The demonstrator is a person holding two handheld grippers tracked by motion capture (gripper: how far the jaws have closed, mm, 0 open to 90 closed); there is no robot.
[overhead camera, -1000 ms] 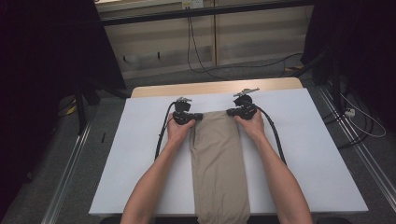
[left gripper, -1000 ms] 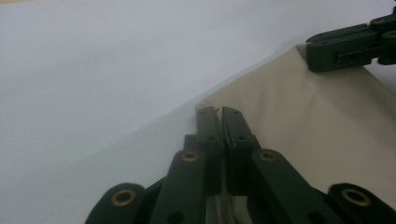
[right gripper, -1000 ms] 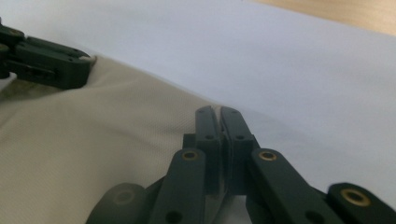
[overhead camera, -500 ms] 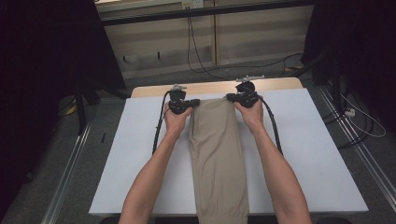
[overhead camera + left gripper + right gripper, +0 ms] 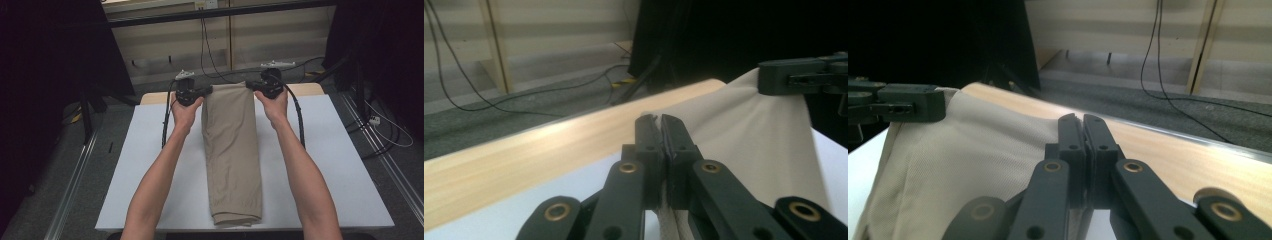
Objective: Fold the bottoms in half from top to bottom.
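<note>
Here, a person at a white table (image 5: 125, 165) holds up the far end of a folded beige cloth (image 5: 232, 150) with a gripper in each hand. The left gripper (image 5: 206, 90) is clamped on the cloth's far left corner, and the right gripper (image 5: 248, 85) is clamped on its far right corner, so the far edge is stretched taut between them, just above the table's far side. The left hand (image 5: 185, 111) and right hand (image 5: 272, 104) sit just near of the grippers, forearms reaching in from the near edge on either side of the cloth.

The cloth runs as a long strip down the middle of the table, from the raised far edge to the near edge, where its folded end lies flat. A black cable (image 5: 299, 120) loops from the right gripper along the right forearm; another trails down beside the left hand.

In the left gripper view, the jaws stand pressed together with a sliver of cloth (image 5: 749, 130) pinched between them, and the other gripper (image 5: 799, 76) bites the cloth's opposite corner at the upper right. In the right gripper view, the jaws are likewise closed on the cloth (image 5: 963, 160), with the left gripper (image 5: 908, 106) gripping the far corner at left. A wooden strip (image 5: 1168, 150) edges the table's far side, with grey floor (image 5: 1148, 105) and dangling wires beyond.
</note>
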